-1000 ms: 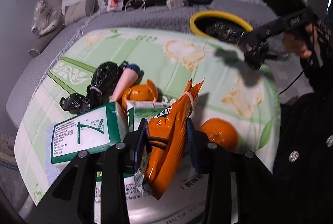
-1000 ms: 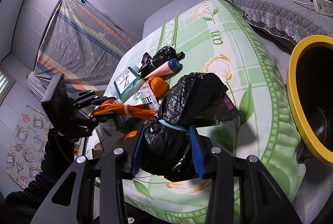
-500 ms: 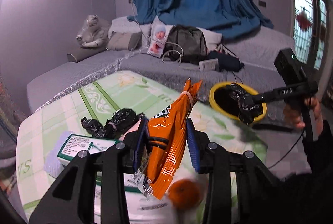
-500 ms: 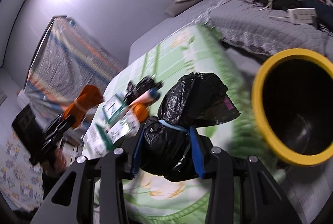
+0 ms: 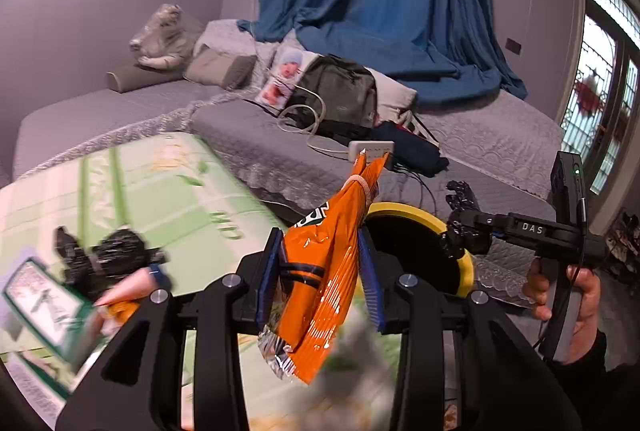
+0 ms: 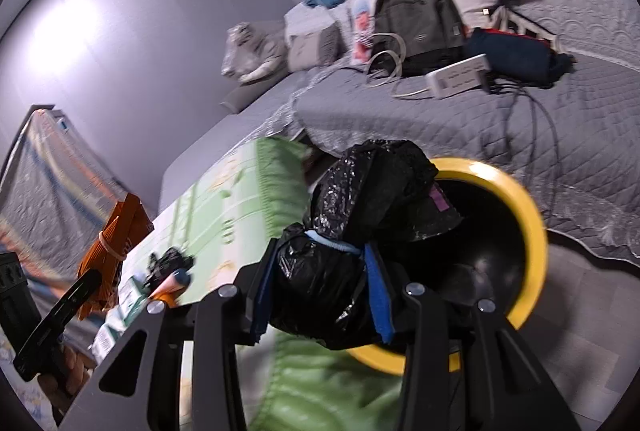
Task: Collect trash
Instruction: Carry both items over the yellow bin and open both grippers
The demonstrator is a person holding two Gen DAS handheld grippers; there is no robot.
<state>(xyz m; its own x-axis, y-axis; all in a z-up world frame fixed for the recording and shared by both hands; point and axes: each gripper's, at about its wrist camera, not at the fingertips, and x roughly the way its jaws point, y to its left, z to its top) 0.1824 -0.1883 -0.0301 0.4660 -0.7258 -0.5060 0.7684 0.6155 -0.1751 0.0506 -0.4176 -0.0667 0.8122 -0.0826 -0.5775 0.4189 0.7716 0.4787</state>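
Item 1, far left of the surface [image 5: 168,187], a table under a green floral cloth: a green-and-white carton [image 5: 44,311] at the near left edge, blurred. Beside it, a small knotted black bag [image 5: 108,259] and a pink tube with a blue cap [image 5: 132,291], both uncollected.

Item 2, centre: the left tool [image 5: 320,271], pads clamped on an orange snack packet [image 5: 324,271] tied at the neck with a white band. The packet is in the air over the surface's right edge, short of the bin.

Item 3, right of centre: a black bin with a yellow rim [image 6: 532,231] on the floor, in the gap between the surface's right edge and the grey bed [image 6: 540,119]. Its mouth is open; whether anything lies inside cannot be told.

Item 4, right: the right tool [image 6: 320,291], pads clamped on a crumpled black plastic bag [image 6: 360,231] tied with a pale blue band, held at the bin's near rim and overlapping its mouth.

Step in hand, by judgement: carrying both pieces to the bin. Next move calls for bringing each load squarely over the mouth, then parting the pads.

Room: the gap holding the bin looks narrow, with cables [image 6: 532,119] trailing off the bed close by. Two tools converging on one opening may crowd each other; taking turns seems prudent.
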